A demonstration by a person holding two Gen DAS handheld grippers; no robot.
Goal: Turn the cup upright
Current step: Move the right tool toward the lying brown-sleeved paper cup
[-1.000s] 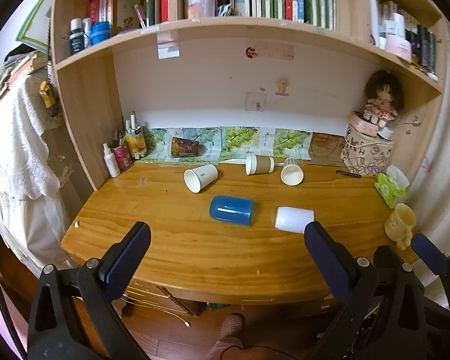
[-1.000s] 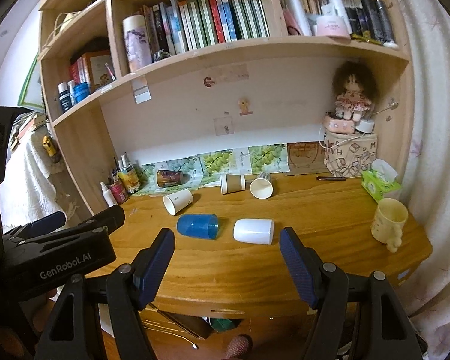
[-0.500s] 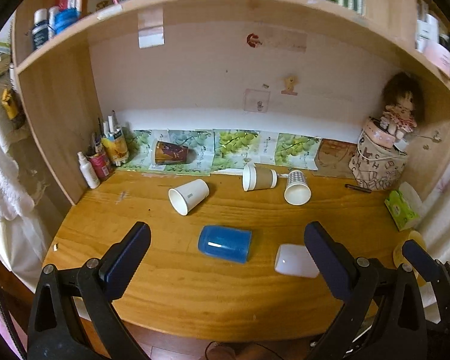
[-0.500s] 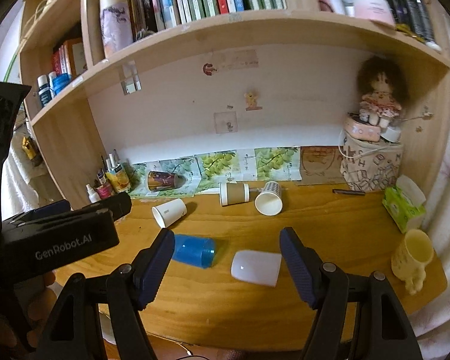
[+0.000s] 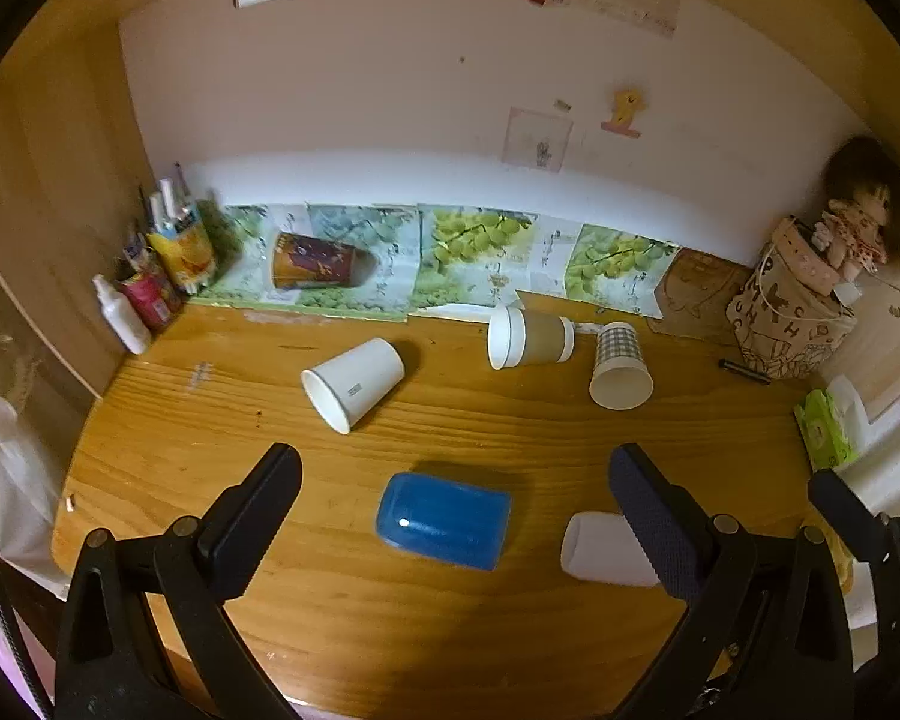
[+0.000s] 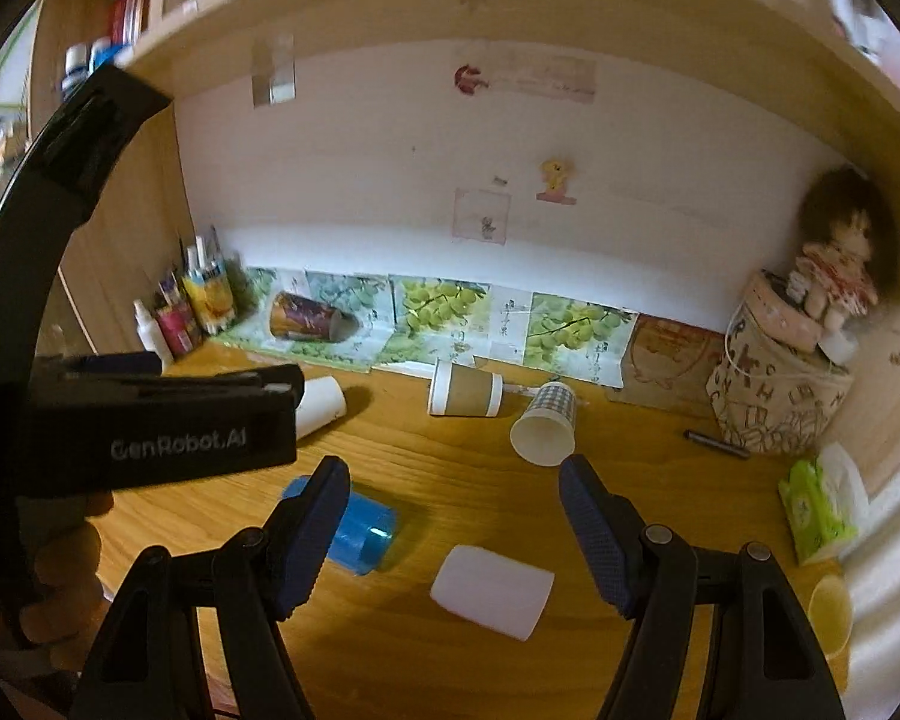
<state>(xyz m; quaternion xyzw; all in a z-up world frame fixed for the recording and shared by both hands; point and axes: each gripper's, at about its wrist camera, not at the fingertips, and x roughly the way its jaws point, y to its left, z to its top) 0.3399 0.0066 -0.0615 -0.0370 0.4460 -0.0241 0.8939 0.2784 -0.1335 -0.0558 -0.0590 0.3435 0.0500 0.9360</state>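
Several cups lie on their sides on the wooden desk (image 5: 330,630). A blue cup (image 5: 444,519) lies between the fingers of my open left gripper (image 5: 450,516), which hovers above it. It also shows in the right wrist view (image 6: 363,531). A white cup (image 6: 491,591) lies just below and between the fingers of my open right gripper (image 6: 453,540); it also shows in the left wrist view (image 5: 600,547). Farther back lie a white paper cup (image 5: 354,383), a brown-sleeved cup (image 5: 529,337), a checked cup (image 5: 619,367) and a dark printed cup (image 5: 312,261).
Bottles and tubes (image 5: 150,276) stand at the back left by the shelf wall. A printed bag with a doll (image 5: 792,312), a pen (image 5: 744,371), green tissues (image 5: 825,432) and a yellow mug (image 6: 831,609) are at the right. A shelf (image 6: 510,12) hangs overhead.
Both grippers have moved forward and down over the desk, so the blue and white cups now lie close between their fingers. The cups have not moved.
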